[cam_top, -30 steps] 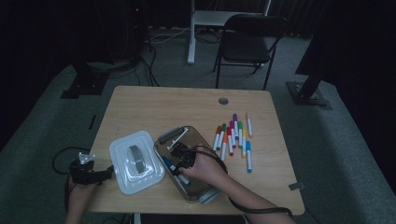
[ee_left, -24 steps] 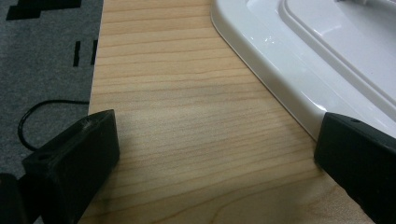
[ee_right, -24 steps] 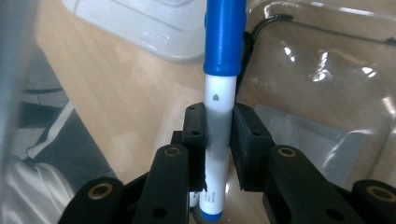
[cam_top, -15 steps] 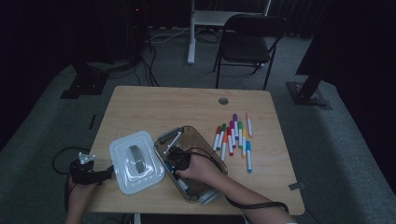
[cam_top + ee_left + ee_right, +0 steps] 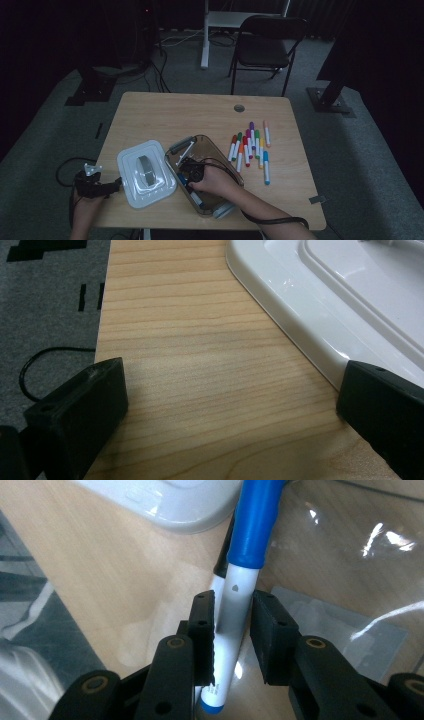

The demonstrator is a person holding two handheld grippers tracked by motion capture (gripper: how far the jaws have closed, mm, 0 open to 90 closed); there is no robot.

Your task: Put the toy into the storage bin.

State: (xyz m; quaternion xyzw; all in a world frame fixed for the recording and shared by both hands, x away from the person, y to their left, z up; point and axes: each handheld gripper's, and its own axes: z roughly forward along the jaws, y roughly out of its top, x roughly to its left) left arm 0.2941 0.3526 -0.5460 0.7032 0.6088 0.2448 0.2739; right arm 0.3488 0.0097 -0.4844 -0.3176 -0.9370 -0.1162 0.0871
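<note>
- Right hand-held gripper down inside clear bin, jaws either side of blue-capped marker; left jaw looks touching the white barrel, slight gap at the other, so not fully clamped.
- That marker lies in the bin w/ another marker right beside it, black-tipped.
- Left hand-held gripper jaws wide apart, nothing between, low over bench at front-left corner, just beside white lid.
- Lid flat on bench, touching bin's left side; grey handle on top.
- Loose markers in a row on bench, right of bin, near but apart from it.
- Chair behind bench.
</note>
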